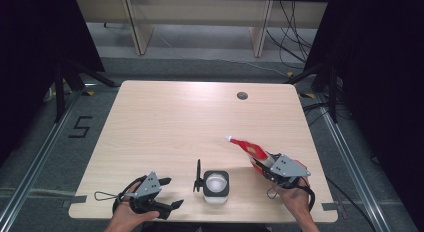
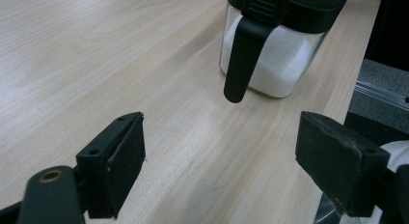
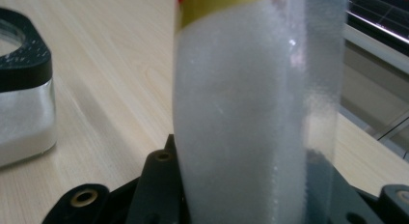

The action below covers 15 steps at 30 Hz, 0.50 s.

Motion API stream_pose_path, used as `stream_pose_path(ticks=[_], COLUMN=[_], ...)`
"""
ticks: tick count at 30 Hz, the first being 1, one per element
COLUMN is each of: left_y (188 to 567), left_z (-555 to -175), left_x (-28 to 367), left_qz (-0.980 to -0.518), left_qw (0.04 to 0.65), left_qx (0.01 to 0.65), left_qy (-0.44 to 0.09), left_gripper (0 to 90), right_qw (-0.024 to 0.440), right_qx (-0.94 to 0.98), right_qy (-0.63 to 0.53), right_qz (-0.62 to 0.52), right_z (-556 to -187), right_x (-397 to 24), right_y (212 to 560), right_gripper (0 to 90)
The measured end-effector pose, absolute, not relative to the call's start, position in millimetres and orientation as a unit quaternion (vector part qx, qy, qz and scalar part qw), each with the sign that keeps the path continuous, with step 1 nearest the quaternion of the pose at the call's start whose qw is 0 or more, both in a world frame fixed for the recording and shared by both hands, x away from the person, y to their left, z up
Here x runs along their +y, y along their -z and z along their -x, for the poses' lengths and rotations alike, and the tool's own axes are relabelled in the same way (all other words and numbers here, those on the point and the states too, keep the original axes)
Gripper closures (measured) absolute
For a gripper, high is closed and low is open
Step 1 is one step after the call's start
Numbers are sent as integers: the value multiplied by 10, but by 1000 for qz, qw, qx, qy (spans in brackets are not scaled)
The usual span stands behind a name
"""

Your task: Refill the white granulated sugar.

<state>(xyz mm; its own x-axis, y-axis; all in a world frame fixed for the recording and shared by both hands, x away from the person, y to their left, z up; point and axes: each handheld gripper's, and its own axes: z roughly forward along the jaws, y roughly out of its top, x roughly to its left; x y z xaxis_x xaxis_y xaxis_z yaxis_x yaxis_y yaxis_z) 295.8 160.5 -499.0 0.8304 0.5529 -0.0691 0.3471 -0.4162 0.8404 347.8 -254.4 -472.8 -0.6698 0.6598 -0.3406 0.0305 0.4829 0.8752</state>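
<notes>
Pinched between the jaws of the right gripper (image 1: 264,164): a soft bag (image 1: 248,151) full of white grains, red and yellow near its top. Held up over the front right part of the table (image 1: 175,122), leaning away and to the left, not touching the wood. Cannot tell from here about the far tip, open or closed.

Just to the left, near the front edge: a glass jar (image 1: 216,186) with a black lid and a black handle (image 2: 241,60), partly filled with the same white stuff. Standing upright on the table, apart from both grippers.

Further left, at the front edge: the left gripper (image 1: 172,193), spread wide with nothing between its jaws, pointing at the jar.

Could go wrong in a few ways. Could slip out of the pinch, being soft and heavy. Could pour grains onto the wood with a tip too fast or too far from the jar's mouth. Could knock the jar over with a bump from the bag or the jaws, with nothing holding it steady. Better to grab the handle first.

Pale, smooth wood all over the table, bare but for a small round hole (image 1: 242,95) near the far edge. Grey floor around it, with a black mark like a 5 (image 1: 80,127) on the left. Wooden legs (image 1: 135,27) and loose cables (image 1: 290,32) at the back, dark curtains at both sides.
</notes>
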Motion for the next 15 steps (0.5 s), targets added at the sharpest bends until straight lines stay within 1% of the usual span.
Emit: stream_pose_path(ticks=[3,4,6,7,8,11,13,15], left_y=[4983,4988,4994,4989,4992,4986,4989,4990], left_z=[-2958,-2946,-2944,-2949,-2945,-2944,-2941,-2945], left_x=[1618,1604,1603,1609,1606,1606,1604,1605], left_qz=[-838,-830,-827,-828,-827,-829,-829,-827], left_qw=[463,473,477,476,477,474,474,478], left_qx=[268,275,278,274,277,275,277,277], left_qy=[-113,-109,-107,-111,-110,-110,-108,-111], left_gripper=[174,174,174,174,174,174,174,174], right_qw=[340,347,339,344,338,339,327,336], right_qx=[779,777,772,769,770,765,760,753], right_qy=[-469,-467,-472,-475,-474,-480,-486,-488], right_qz=[-240,-240,-257,-254,-260,-263,-280,-287], right_z=[-3488,-3493,-3478,-3472,-3452,-3436,-3422,-3417], right_x=[-2621,-2642,-2678,-2695,-2721,-2796,-2858,-2920], right_y=[4743,4746,4761,4762,4763,4769,4784,4784], right_gripper=[687,688,689,690,691,693,693,693])
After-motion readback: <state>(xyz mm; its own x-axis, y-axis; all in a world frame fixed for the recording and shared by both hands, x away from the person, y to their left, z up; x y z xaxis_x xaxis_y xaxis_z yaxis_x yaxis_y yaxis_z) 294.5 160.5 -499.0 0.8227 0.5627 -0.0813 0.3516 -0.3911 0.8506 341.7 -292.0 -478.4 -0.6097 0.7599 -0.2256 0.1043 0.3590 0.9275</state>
